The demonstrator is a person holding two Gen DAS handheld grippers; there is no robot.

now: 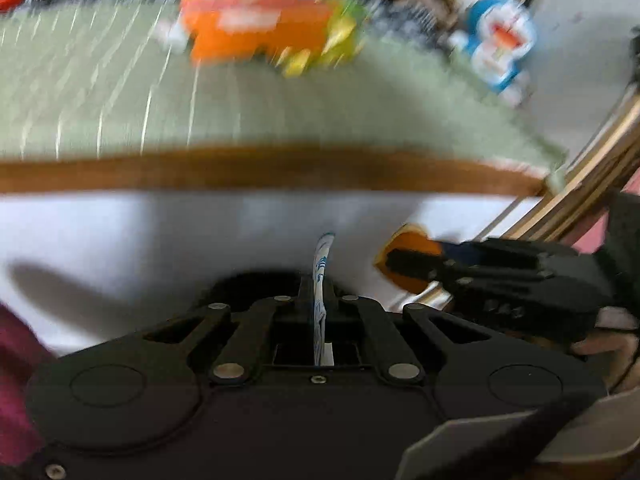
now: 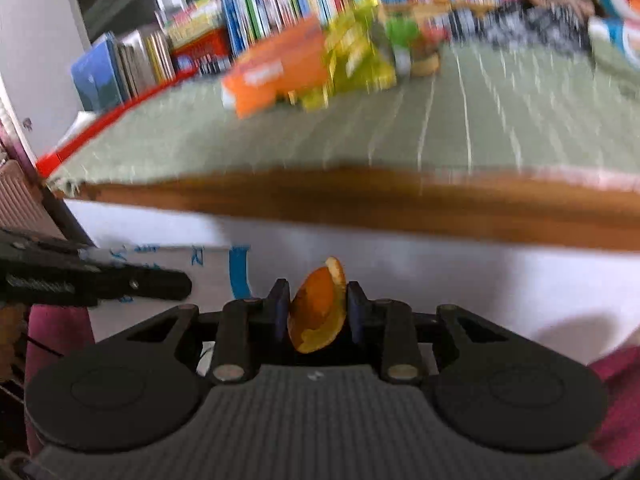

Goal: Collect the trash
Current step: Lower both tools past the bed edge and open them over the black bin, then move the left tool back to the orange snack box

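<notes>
Right wrist view: curled orange peel (image 2: 318, 312) clamped in right gripper (image 2: 318, 300), thin blue-printed white wrapper (image 1: 320, 280) pinched in left gripper (image 1: 319, 280), both below brown wooden table edge (image 2: 360, 200), likely for binning.

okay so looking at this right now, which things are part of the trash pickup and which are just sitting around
Part of the job:
- orange peel, clamped in the right tool
- white and blue wrapper, pinched in the shut left tool

Just lying about:
- orange box on the green mat
- row of books
- blue and white cat toy
</notes>
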